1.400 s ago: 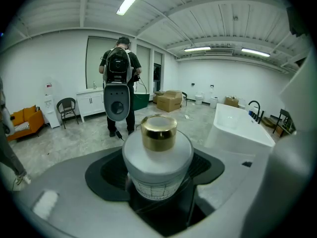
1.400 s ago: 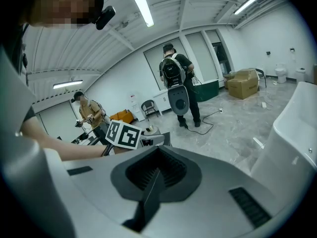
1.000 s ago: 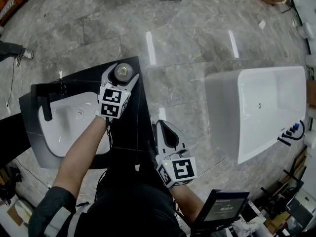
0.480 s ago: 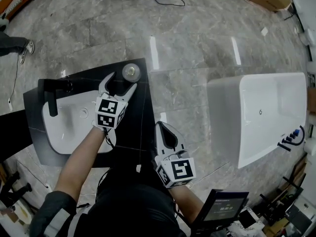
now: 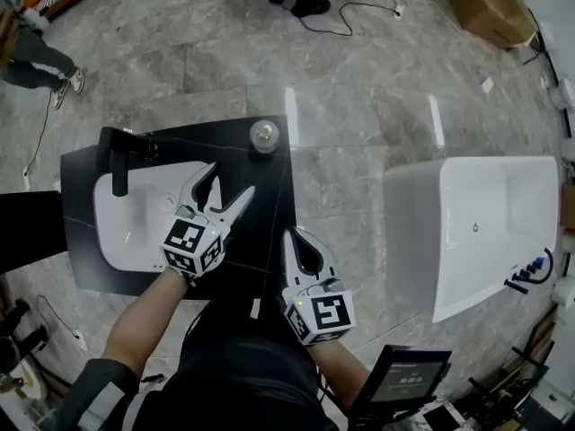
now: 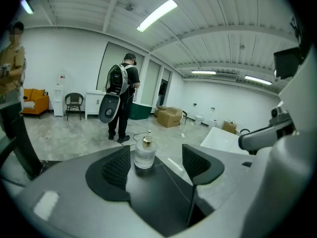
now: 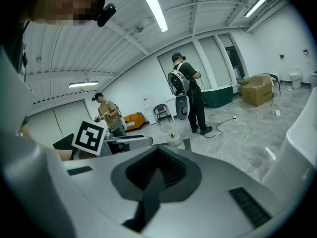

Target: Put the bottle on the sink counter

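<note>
A small clear bottle (image 5: pixel 263 136) with a gold cap stands upright on the far right corner of the black sink counter (image 5: pixel 265 241). My left gripper (image 5: pixel 230 180) hangs over the counter nearer to me, open and empty, well short of the bottle. In the left gripper view the bottle (image 6: pixel 144 154) stands free beyond the spread jaws of the left gripper (image 6: pixel 156 165). My right gripper (image 5: pixel 296 241) hovers off the counter's right edge, shut on nothing. In the right gripper view the jaws of the right gripper (image 7: pixel 157 175) meet, with the bottle (image 7: pixel 174 138) far ahead.
A white basin (image 5: pixel 135 218) with a black faucet (image 5: pixel 119 155) fills the counter's left half. A white bathtub (image 5: pixel 476 232) stands to the right. Two people stand on the floor beyond, near a cable (image 5: pixel 359 12) and a cardboard box (image 5: pixel 490 7). A screen (image 5: pixel 400 380) sits by my right side.
My left gripper, which was around the bottle, let go of it and drew back toward me. The bottle stays on the counter corner. The right gripper has hardly moved.
</note>
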